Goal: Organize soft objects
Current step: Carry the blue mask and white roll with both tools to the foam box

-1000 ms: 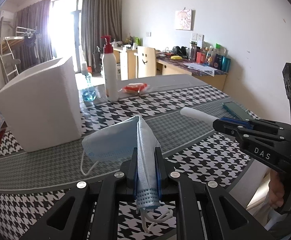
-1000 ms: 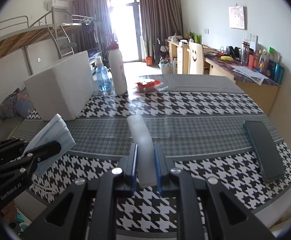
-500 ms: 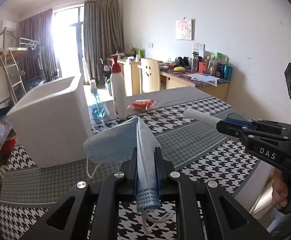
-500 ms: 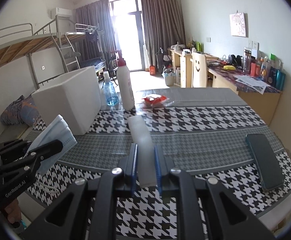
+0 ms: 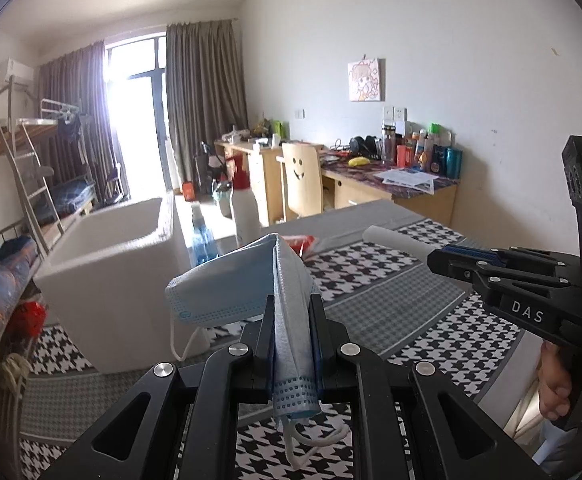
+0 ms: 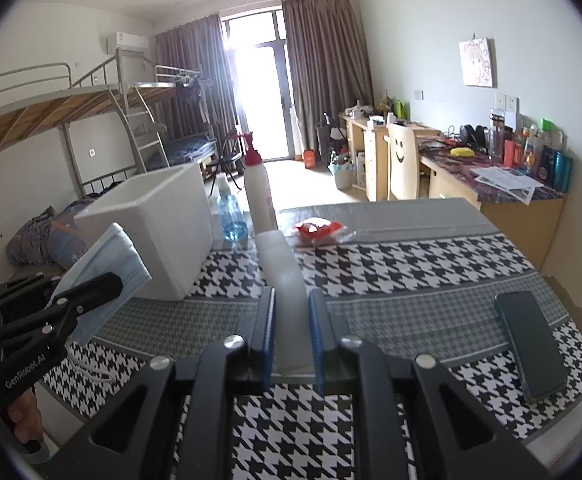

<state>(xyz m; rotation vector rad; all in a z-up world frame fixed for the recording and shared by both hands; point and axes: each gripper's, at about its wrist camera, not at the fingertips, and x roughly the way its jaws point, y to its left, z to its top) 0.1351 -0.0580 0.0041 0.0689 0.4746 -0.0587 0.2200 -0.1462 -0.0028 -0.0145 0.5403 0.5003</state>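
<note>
My left gripper (image 5: 291, 312) is shut on a folded light-blue face mask (image 5: 251, 284), held in the air above the near table edge; its ear loops hang below. The mask also shows in the right wrist view (image 6: 107, 264). My right gripper (image 6: 291, 312) is shut on a white translucent soft pack (image 6: 283, 272), also lifted above the table; the pack shows in the left wrist view (image 5: 395, 240). An open white foam box (image 5: 123, 256) stands on the table, ahead and left of both grippers (image 6: 159, 224).
The table has a houndstooth cloth (image 6: 391, 268). A white pump bottle (image 6: 257, 192), a blue bottle (image 6: 231, 216) and a red packet (image 6: 319, 228) stand behind the box. A dark phone (image 6: 531, 340) lies at the right edge. Desks, chair and bunk bed lie beyond.
Both grippers have risen and tilted upward with their loads still held; the table and foam box sit lower in view and the box's open top now shows.
</note>
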